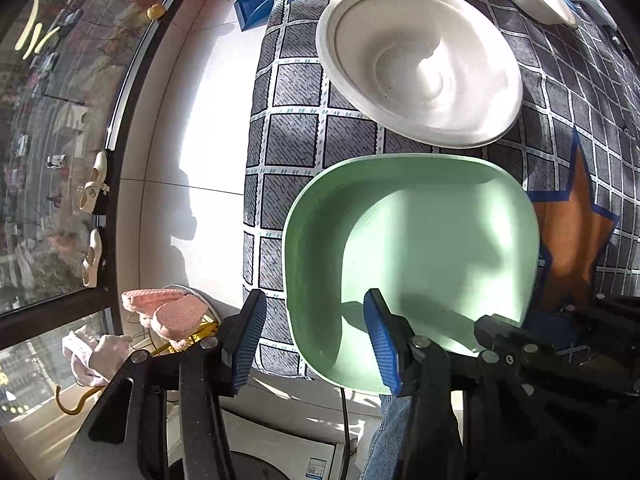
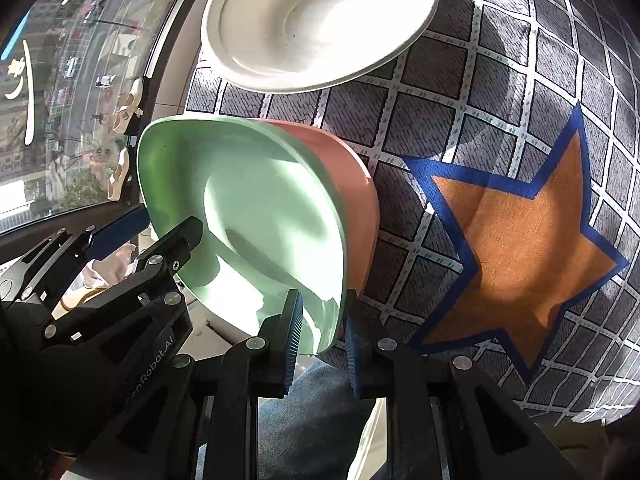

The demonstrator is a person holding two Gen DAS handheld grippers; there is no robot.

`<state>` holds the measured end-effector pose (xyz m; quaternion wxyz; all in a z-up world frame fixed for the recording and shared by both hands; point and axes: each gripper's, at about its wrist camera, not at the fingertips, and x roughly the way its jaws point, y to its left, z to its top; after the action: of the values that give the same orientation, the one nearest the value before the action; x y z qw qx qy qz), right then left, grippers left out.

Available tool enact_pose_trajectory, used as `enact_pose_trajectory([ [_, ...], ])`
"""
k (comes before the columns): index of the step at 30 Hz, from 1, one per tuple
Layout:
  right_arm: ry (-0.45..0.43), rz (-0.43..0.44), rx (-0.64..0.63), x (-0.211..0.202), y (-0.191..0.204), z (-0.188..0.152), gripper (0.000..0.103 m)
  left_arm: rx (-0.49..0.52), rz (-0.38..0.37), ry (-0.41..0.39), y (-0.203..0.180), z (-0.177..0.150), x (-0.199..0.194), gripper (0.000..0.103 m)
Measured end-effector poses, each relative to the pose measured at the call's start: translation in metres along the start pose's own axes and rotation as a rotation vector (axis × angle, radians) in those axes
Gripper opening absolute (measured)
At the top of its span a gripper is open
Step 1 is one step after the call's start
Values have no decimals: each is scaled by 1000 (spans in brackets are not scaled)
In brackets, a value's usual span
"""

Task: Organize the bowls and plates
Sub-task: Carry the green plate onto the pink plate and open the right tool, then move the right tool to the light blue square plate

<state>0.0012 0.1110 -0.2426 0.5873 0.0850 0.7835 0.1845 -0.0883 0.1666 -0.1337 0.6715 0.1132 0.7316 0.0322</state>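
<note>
1. Right gripper (image 2: 320,332): jaws nearly closed, pinching the near rim of the green bowl (image 2: 256,216); one pad is inside the wall, one outside. A pink bowl (image 2: 352,184) is nested under the green one. Whether the outer pad bears on the pink wall or the green rim I cannot tell.
2. Left gripper (image 1: 316,340): jaws about half open, holding nothing. The green bowl's left rim passes between them with a gap on each side; the right-hand pad hangs inside the bowl, the other outside it.
3. Location: the bowl pair sits just ahead of both sets of jaws, at the near edge of the table, on a grey checked cloth (image 2: 500,80) with an orange star (image 2: 520,240). A white plate (image 1: 420,68) lies beyond the jaws, apart from the bowls.
4. Handling (judgement): the bowls look like rigid, light, smooth plastic, so they are slippery and not fragile. Best hold is across the thin rim wall. A one-sided pinch may let the stack tip or the bowls separate.
5. Orientation: the opening faces up, tilted in the right wrist view. The shape is a rounded square with no marked long axis.
</note>
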Motion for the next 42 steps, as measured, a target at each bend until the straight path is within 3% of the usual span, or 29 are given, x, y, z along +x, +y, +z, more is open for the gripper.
enact_pose_trajectory([
  [3, -13, -44, 8, -6, -12, -3, 42, -21, 17, -12, 3, -2, -2, 72],
  [5, -32, -57, 20, -10, -23, -7, 65, -34, 7, -8, 5, -1, -2, 79],
  [7, -45, -40, 57, -14, -37, -12, 73, -28, 12, -4, 4, -1, -2, 79],
  [9, -47, -32, 110, -17, -56, -18, 73, -22, 16, -5, 2, -1, -3, 79],
  [10, -48, -16, 137, -17, -63, -21, 78, -19, 14, -6, 0, -1, -4, 80],
  [15, -62, -26, 245, -24, -101, -37, 79, 13, -4, -6, -15, 2, -6, 80],
  [33, -132, 13, 553, -42, -194, -84, 79, 301, -18, -47, -127, 16, -35, 80],
  [35, -141, 28, 583, -43, -204, -90, 97, 325, -24, -48, -139, 17, -37, 80],
  [36, -155, 42, 601, -42, -207, -97, 101, 338, -24, -47, -145, 17, -38, 80],
  [42, -176, 65, 674, -46, -239, -124, 101, 414, -17, -39, -185, 18, -42, 81],
])
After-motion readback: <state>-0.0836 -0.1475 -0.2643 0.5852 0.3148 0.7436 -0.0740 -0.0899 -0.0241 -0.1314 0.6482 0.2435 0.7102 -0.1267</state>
